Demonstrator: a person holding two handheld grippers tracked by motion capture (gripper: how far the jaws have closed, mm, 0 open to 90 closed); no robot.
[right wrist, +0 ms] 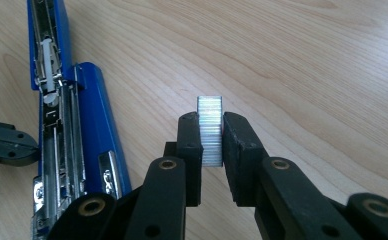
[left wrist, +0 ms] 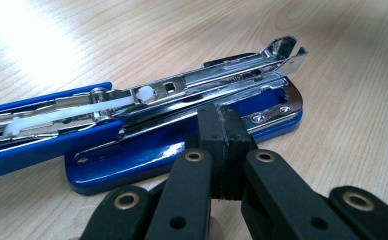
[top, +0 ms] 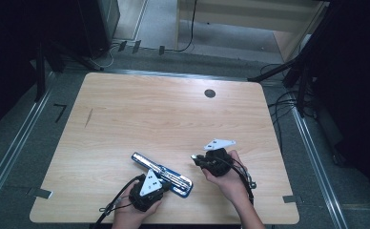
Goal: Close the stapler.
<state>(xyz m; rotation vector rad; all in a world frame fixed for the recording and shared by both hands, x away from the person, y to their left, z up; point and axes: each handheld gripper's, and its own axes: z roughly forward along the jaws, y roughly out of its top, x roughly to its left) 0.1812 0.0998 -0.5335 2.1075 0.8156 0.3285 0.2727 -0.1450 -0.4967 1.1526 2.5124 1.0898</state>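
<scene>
Two hand-held grippers at work near the front edge of the tabletop (top: 126, 109), both close to one blue stapler (top: 161, 173).

Stapler: lying flat, lid swung open and back, metal staple channel (left wrist: 222, 80) exposed along the top. White pusher rod (left wrist: 72, 112) visible inside the lid. Channel looks bare of staples as far as visible; far end partly hidden, so not certain.

Left hand-held gripper (left wrist: 222, 145): jaws fully closed, pads pressed together, nothing between them. Tips resting against or just above the stapler's blue base, at its near side; actual contact hard to confirm. Likely steadying the base.

Right hand-held gripper (right wrist: 212, 135): jaws nearly closed, pinching a short silver strip of staples (right wrist: 210, 130) upright between the pads. Held clear above the tabletop, just to the right of the stapler, apart from it.

Progress, as a judgement: about halfway through a reload.
- Done: stapler opened, channel laid bare, staple strip picked up.
- Left: bring strip over the channel, turn it to lie along the channel, lower and release, shut the lid.

Risk noted: strip gripped across its narrow sides, standing on end; needs turning before it lines up with the channel. Brittle strip, could snap if squeezed harder.
</scene>
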